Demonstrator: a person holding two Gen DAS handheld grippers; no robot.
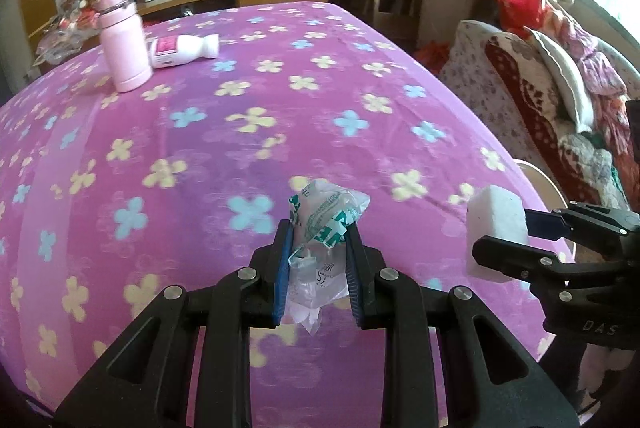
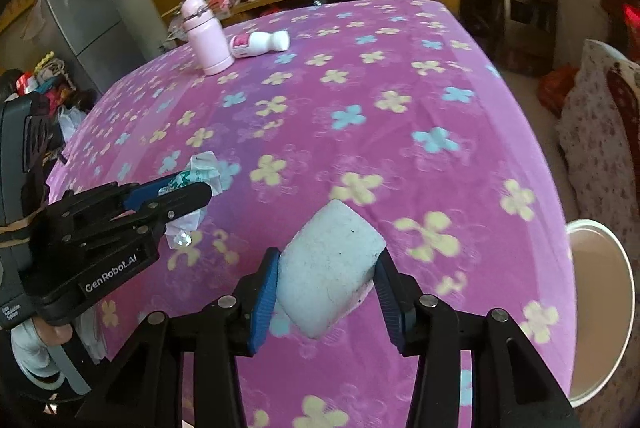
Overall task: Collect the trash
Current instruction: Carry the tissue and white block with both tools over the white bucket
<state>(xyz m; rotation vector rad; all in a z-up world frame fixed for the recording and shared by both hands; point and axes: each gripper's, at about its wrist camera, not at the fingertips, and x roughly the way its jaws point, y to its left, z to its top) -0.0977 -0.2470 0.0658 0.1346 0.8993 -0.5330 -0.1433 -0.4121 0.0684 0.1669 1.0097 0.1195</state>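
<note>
Above the near edge of the worktop (image 2: 360,100), with its purple flowered cloth, both grippers are loaded. The left gripper (image 1: 318,228) has its jaws closed most of the way on a crumpled plastic wrapper (image 1: 324,224) with green print, which bulges out between the blue pads. The right gripper (image 2: 326,268) has its jaws set wider and pressed against both sides of a white foam block (image 2: 330,264), held clear of the cloth. A white bin (image 2: 600,308) stands on the floor just beside the near right corner of the worktop, below the right gripper's side. Judging by this, picking up is finished for these two pieces and the step in hand is carrying them to the bin; the next move calls for swinging each gripper out past the worktop edge over the bin's mouth before letting go, the block first since it is nearer. At the far left corner of the worktop a pink flask (image 1: 122,36) stands upright with a small white bottle (image 1: 184,50) lying touching it; that bottle may be trash yet to collect.
</note>
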